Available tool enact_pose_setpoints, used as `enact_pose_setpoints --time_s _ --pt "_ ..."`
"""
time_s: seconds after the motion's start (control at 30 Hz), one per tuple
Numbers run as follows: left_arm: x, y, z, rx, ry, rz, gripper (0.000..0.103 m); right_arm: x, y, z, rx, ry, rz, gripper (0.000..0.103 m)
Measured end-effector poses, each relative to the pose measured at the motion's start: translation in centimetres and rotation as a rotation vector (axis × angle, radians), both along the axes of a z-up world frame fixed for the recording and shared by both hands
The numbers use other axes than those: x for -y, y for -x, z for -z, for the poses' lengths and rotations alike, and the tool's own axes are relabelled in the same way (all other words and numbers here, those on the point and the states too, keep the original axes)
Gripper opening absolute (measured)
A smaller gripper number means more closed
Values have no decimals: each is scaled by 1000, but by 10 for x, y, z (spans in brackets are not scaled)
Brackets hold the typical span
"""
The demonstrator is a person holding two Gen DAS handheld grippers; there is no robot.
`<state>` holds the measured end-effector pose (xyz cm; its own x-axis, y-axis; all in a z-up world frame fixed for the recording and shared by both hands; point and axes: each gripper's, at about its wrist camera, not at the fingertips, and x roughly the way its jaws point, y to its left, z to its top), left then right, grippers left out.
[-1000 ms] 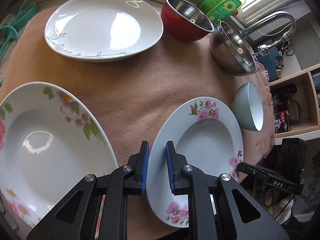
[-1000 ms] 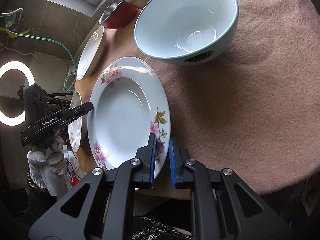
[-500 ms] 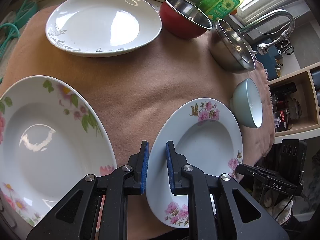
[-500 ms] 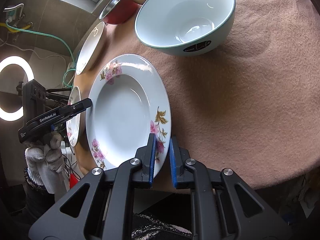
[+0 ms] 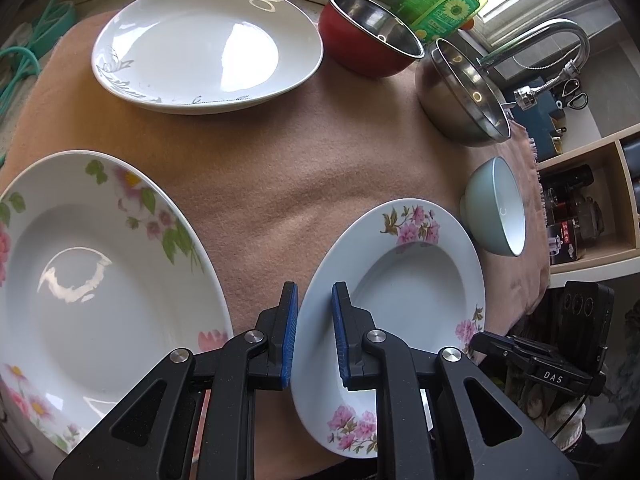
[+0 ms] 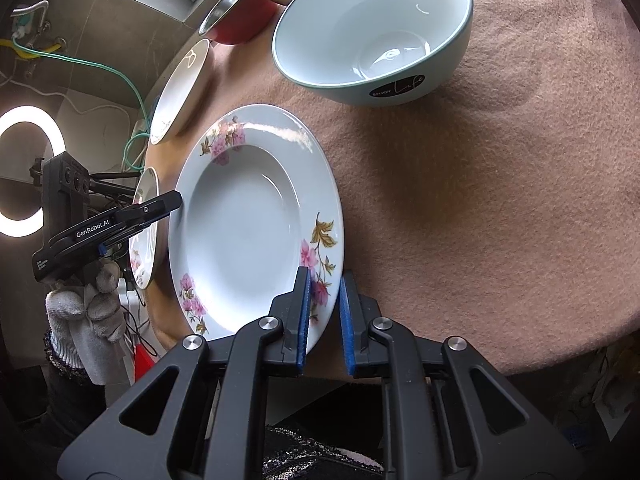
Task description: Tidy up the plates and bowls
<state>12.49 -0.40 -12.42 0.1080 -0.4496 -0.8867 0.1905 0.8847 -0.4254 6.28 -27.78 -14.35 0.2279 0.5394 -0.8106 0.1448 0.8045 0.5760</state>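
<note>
A small plate with pink flowers sits over the near edge of a tan cloth. My left gripper is shut on its left rim, which runs between the blue pads. In the right wrist view the same plate has its right rim pinched by my right gripper. The left gripper reaches the opposite rim there, carried by a gloved hand. A pale green bowl stands upright just beyond the plate.
A large floral plate lies at the left and a white plate at the back. A red bowl and a steel bowl stand near a faucet and soap bottle. Shelves are right of the counter.
Both grippers keep their hold on the small plate's rims. The surroundings shift only slightly in both views.
</note>
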Motion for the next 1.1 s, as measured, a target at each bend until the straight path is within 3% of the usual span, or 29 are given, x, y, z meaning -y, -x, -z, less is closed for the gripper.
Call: enact_pose_setpoints --time_s 0.4,0.5,0.87,0.93,1.0,1.1 --pt "0 -1 0 -1 2 -7 15 -2 -2 -3 -5 28 -16 16" --pt "-2 -2 0 -6 6 -16 15 -1 -2 -5 2 47 -8 24" --pt "-14 -1 -21 59 21 -52 17 7 -3 -38 99 103 17 29" --pt "-17 1 -25 70 24 -65 17 5 -5 -44 118 111 7 35" --pt "-20 5 -28 83 27 -82 24 2 -7 -50 138 112 -5 42" --pt "-28 12 -34 104 20 -118 37 -5 -10 -58 166 114 -23 43"
